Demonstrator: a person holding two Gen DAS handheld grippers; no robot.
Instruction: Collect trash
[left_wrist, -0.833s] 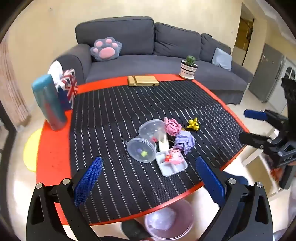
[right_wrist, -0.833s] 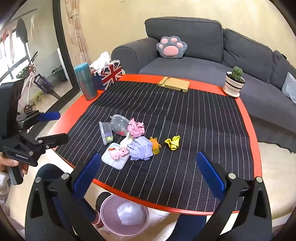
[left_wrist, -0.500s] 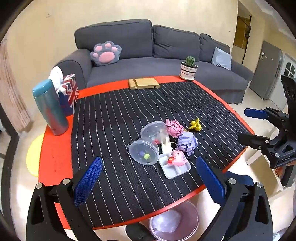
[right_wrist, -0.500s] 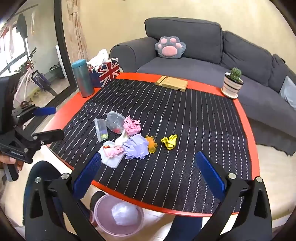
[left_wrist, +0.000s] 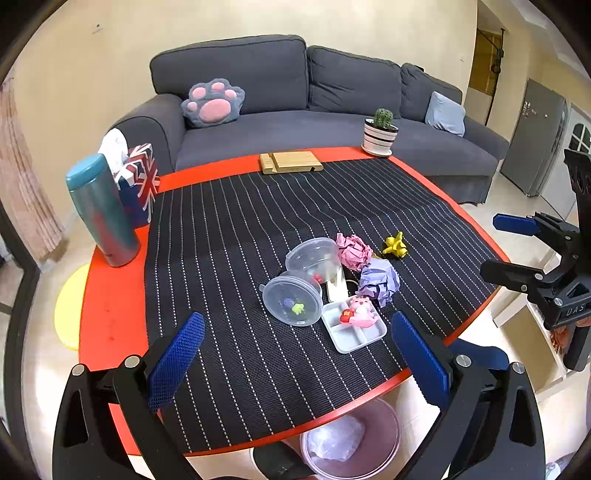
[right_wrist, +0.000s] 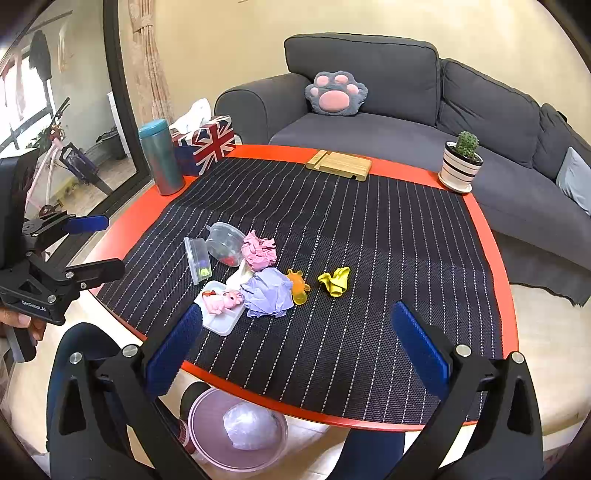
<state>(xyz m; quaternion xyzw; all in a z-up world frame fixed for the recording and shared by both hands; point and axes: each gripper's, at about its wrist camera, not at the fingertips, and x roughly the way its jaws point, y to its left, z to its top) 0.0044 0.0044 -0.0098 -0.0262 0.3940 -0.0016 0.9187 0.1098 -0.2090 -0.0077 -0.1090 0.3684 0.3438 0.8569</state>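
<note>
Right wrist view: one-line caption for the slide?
Open right gripper above a striped table mat strewn with crumpled paper, yellow balloon and plastic containers; bin below.

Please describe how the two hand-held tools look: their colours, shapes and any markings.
Both tools are alike: a black angular frame with silver bolts and two long fingers faced with blue ribbed pads. The left tool and the right tool each carry small white lettering on the body, too small to read surely.
</note>
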